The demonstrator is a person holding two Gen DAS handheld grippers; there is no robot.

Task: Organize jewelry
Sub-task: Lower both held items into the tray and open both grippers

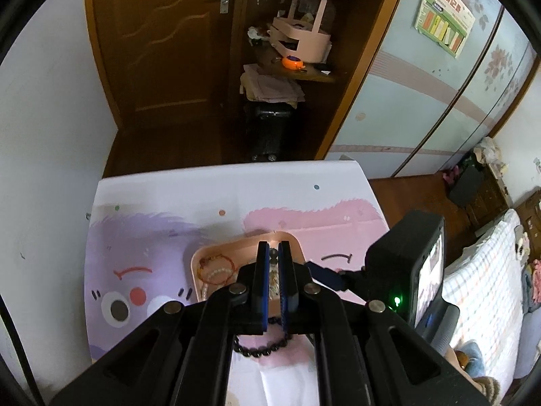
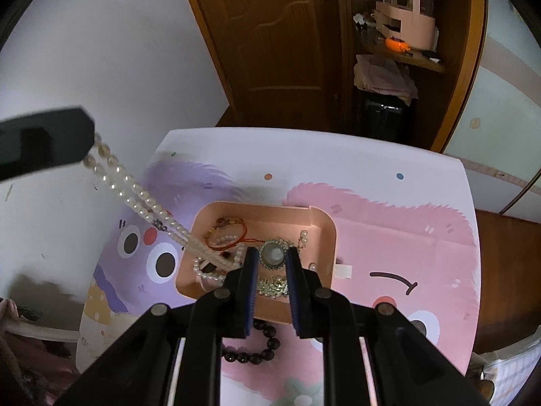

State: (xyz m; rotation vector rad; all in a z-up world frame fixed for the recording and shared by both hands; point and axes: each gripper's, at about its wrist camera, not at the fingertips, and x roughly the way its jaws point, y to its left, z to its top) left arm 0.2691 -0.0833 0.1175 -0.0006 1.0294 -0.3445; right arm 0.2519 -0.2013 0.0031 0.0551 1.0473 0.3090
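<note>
A pink tray [image 2: 324, 223] on the cartoon mat holds a red string bracelet [image 2: 226, 233], pearl strands and a gold chain [image 2: 270, 286]. My left gripper [image 2: 88, 139], up at the left, is shut on a long pearl necklace [image 2: 142, 196] that slopes down into the tray. In the left wrist view its jaws [image 1: 274, 248] stand together over the tray [image 1: 294, 240]. My right gripper [image 2: 272, 253] hangs low over the tray, shut on a round brooch [image 2: 272, 255] with a grey stone. A dark bead bracelet [image 2: 257, 348] lies on the mat in front of the tray.
The mat covers a small table [image 2: 372, 155] set against a white wall on the left. Behind it are a wooden door [image 1: 162, 50] and a shelf with a pink basket [image 1: 301, 37]. A bed with a checked cover [image 1: 480, 270] lies at the right.
</note>
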